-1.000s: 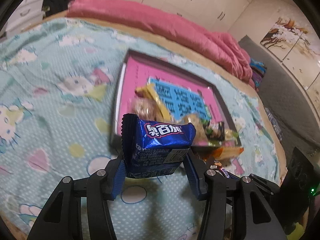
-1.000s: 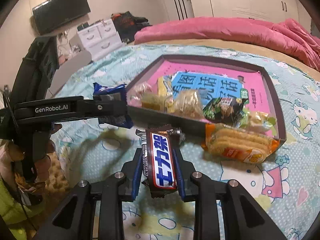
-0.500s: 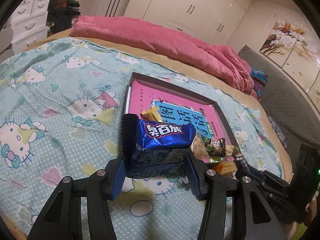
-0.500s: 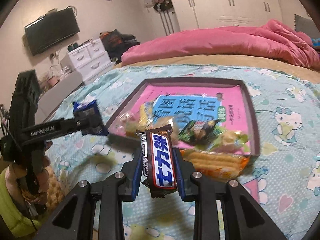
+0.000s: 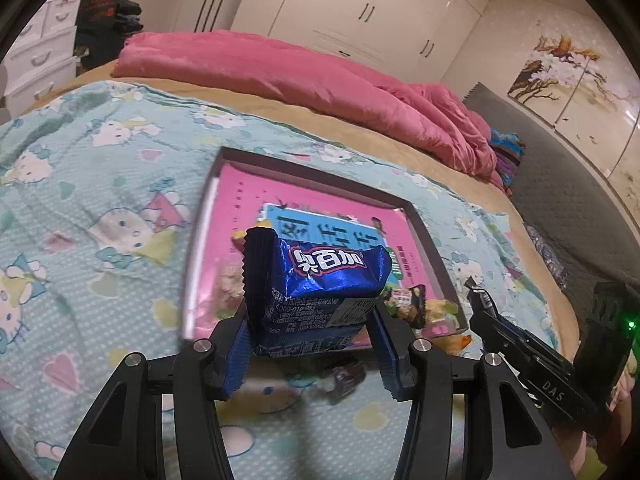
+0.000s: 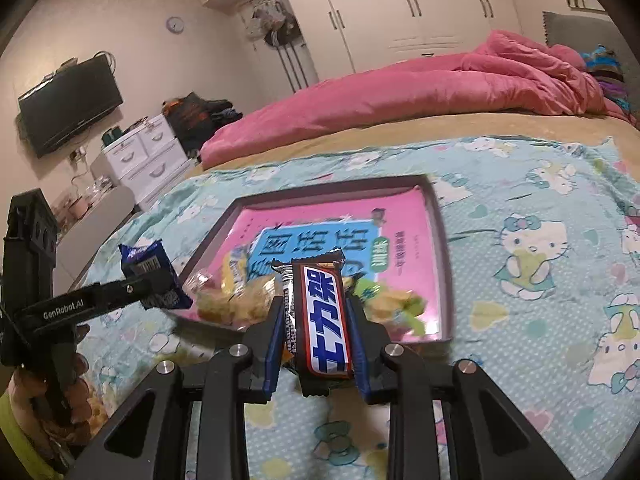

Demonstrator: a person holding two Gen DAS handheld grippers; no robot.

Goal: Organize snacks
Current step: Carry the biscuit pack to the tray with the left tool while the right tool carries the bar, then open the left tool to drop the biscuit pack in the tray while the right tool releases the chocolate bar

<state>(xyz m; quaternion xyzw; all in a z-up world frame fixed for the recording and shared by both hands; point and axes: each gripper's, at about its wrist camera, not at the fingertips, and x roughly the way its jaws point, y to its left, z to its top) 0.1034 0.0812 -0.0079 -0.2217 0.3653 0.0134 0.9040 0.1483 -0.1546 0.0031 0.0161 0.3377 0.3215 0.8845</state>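
My left gripper (image 5: 312, 344) is shut on a blue snack packet (image 5: 316, 292) and holds it above the near edge of a dark tray (image 5: 424, 236) with a pink and blue lining. My right gripper (image 6: 316, 352) is shut on a brown, red and blue chocolate bar (image 6: 322, 320), held above the tray's (image 6: 444, 264) near edge. Several loose snacks (image 6: 240, 300) lie at the tray's near end. The left gripper with its blue packet (image 6: 150, 268) shows at the left of the right wrist view. The right gripper's tip (image 5: 480, 304) shows at the right of the left wrist view.
The tray lies on a light blue cartoon-cat blanket (image 5: 100, 208) on a bed. A pink duvet (image 6: 400, 96) is bunched along the far side. White drawers (image 6: 148, 156), a wall television (image 6: 68, 104) and wardrobes (image 6: 400, 12) stand beyond the bed.
Both grippers have risen and tilted up with their snacks still held, so more of the room shows. The tray now sits lower and farther in both views.
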